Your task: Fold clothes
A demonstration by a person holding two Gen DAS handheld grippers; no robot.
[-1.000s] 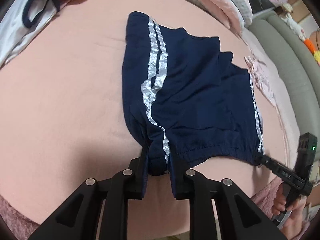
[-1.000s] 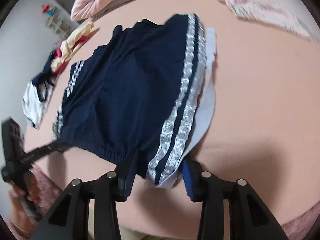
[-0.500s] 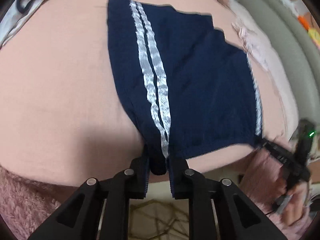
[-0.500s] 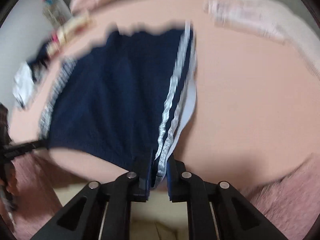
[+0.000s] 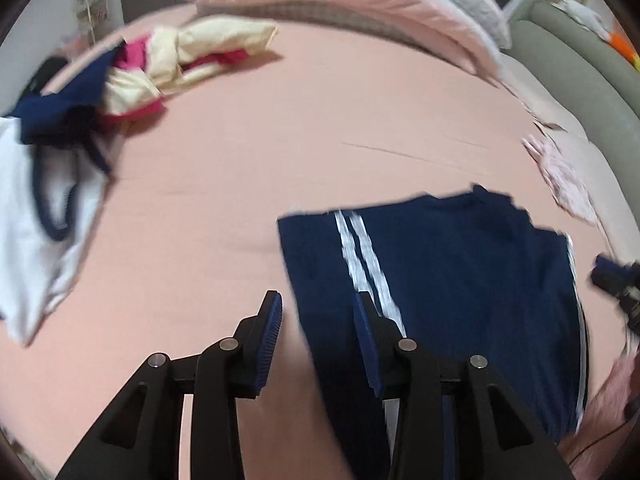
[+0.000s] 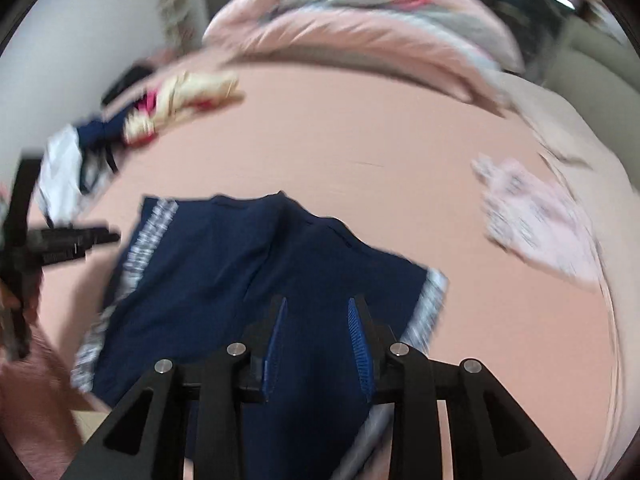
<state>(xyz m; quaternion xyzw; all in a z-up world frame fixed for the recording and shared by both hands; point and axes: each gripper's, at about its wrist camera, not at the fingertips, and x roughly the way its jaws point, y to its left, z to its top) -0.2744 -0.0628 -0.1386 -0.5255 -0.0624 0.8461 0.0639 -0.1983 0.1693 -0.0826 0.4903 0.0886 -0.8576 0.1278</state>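
Note:
Navy shorts [image 5: 460,280] with white side stripes lie spread flat on the pink bed sheet [image 5: 320,128]. My left gripper [image 5: 318,312] hovers over their left edge with its jaws opening; the pads press on nothing. In the right wrist view the shorts [image 6: 248,264] lie under my right gripper [image 6: 318,316], whose jaws are also opening and clear of the cloth. Each gripper shows in the other's view: the right one [image 5: 612,276] at the shorts' right side, the left one [image 6: 72,240] at their left side.
A heap of cream, red and navy clothes [image 5: 152,68] and a white garment [image 5: 36,220] lie at the left. A pink patterned garment [image 6: 532,220] lies at the right. A pink duvet [image 5: 360,4] is piled at the back, beside a grey-green padded edge [image 5: 580,64].
Both grippers held the shorts' waistband corners and have let go and opened. They have drawn up and back, so more of the bed shows. The shorts now lie flat.

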